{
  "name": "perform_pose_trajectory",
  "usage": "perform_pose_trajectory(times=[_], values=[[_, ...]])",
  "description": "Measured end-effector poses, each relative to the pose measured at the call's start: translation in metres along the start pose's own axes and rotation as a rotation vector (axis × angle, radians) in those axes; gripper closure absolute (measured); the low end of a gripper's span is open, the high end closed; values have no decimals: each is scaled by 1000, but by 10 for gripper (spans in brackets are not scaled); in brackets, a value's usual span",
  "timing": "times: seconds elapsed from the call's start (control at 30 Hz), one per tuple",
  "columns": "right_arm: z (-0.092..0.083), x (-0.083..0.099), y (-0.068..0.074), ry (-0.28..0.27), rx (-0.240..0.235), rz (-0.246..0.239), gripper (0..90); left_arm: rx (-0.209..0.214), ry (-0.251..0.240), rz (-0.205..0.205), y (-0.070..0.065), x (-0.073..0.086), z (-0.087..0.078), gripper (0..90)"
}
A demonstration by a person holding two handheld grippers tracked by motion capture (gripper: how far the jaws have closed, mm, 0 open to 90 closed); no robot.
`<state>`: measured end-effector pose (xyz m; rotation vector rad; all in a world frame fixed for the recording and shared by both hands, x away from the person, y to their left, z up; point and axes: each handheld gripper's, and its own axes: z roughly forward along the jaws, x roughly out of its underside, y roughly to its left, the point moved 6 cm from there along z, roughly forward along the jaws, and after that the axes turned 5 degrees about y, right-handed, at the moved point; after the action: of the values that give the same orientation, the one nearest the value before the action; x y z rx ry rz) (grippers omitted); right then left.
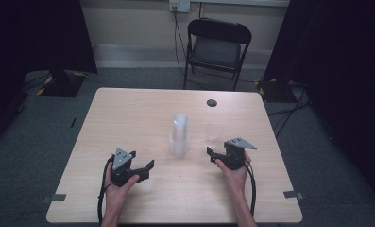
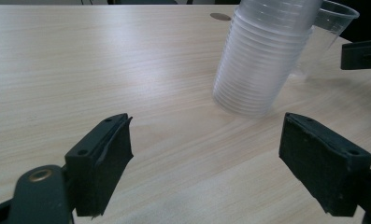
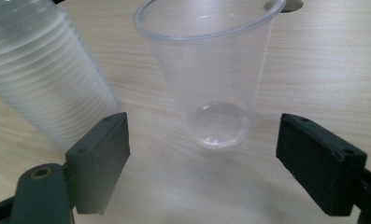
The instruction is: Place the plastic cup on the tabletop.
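Jaws of the black two-jaw right gripper (image 3: pixel 203 154) spread wide and empty, pads clear of everything, pointed straight at the single clear plastic cup (image 3: pixel 210 70). Cup upright on the pale wood-grain table (image 3: pixel 323 60), just ahead of the fingertips and centred on the gap between them, long axis vertical, mouth up, base flat on the wood. Seen from the high view, right gripper (image 1: pixel 219 155) just short of that cup (image 1: pixel 214 134), nearly touching its foot, and plainly the nearer of the two hands. Tall stack of nested clear plastic cups (image 1: pixel 179 135) close beside the lone cup on its left, apart from it by a narrow strip of table. Black left gripper (image 1: pixel 142 166) likewise agape and empty, parked nearer the table's front edge, the stack (image 2: pixel 262 60) ahead and to its right, well apart. Likely crux for any next move: lone cup dead ahead of the right jaws, upright, stack crowding one side.
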<state>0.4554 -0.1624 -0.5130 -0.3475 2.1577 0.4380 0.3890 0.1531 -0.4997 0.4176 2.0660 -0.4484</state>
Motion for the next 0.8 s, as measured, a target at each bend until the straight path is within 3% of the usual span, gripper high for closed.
perform_pose_trajectory(times=[0.3,0.5,0.6,0.77,0.8], values=[[-22,15,20,7,-39,-5,180,-7,6,0,4,2,-3,164],[-36,21,34,-23,-70,-22,172,-1,18,-15,5,11,-1,164],[-43,31,41,-8,-62,-60,167,-3,23,-27,6,15,0,165],[-50,40,43,0,-55,-49,166,-6,19,-36,9,17,-2,165],[-50,45,42,3,-30,-54,166,-10,20,-37,10,17,-3,165]])
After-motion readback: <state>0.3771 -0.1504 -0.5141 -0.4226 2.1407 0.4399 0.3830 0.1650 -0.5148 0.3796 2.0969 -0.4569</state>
